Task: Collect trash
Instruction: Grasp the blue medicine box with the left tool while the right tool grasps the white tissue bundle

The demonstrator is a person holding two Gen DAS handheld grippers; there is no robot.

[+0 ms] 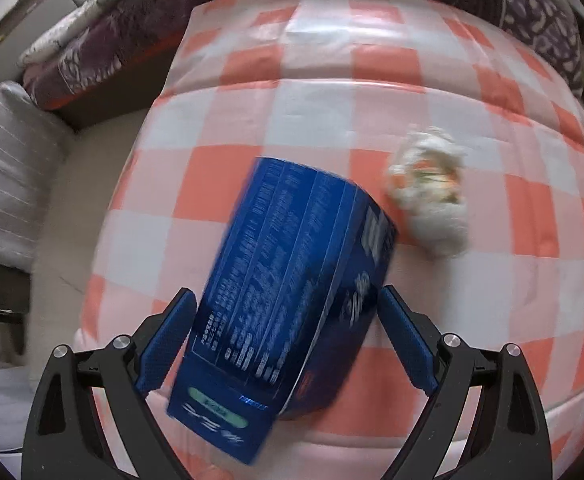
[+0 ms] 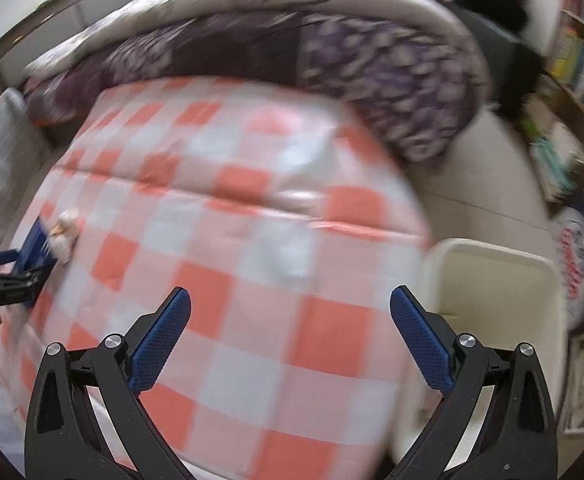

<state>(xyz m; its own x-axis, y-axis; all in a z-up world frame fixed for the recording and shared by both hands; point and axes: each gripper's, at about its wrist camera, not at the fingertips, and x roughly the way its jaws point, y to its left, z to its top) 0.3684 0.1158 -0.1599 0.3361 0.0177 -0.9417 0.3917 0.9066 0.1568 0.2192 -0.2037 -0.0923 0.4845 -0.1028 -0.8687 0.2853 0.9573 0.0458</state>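
Blue box [image 1: 292,280] between fingers, table edge [image 1: 104,248] left

A tabletop [image 1: 371,92] under an orange-and-white checked cloth [image 2: 260,264] lies ahead of the fingers. Beyond its far edge is a purple floral quilt [image 2: 371,68]. A grey striped cushion [image 1: 8,168] sits far left, a bookshelf [image 2: 579,76] far right, with pale floor [image 2: 483,176] between quilt and shelf.
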